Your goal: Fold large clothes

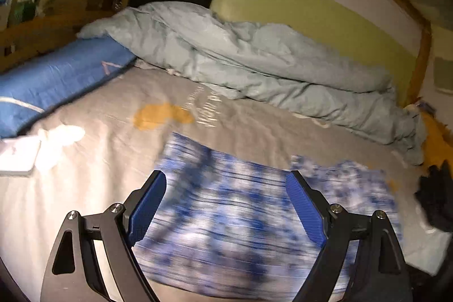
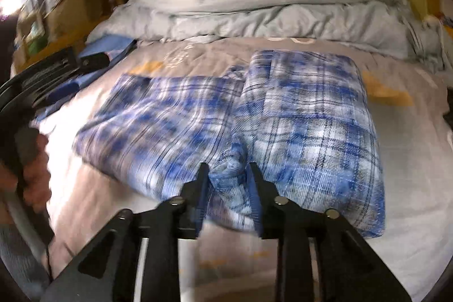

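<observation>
A: Count from my end: one plaid shirt (image 2: 232, 126), one rumpled grey duvet (image 2: 254, 13), one blue pillow (image 1: 56, 75), two grippers.

B: Where is the shirt?

A: Flat on the grey bedsheet (image 1: 99, 154), mid-bed, this side of the duvet. Folded into two panels side by side; long axis runs across the bed, parallel to the duvet.

B: Jaws?

A: I see the left gripper (image 1: 226, 203) spread wide above the plaid, nothing between the pads. The right gripper (image 2: 229, 180) stands narrowly apart, a bunched fold of shirt between the fingers; grip unclear.
</observation>
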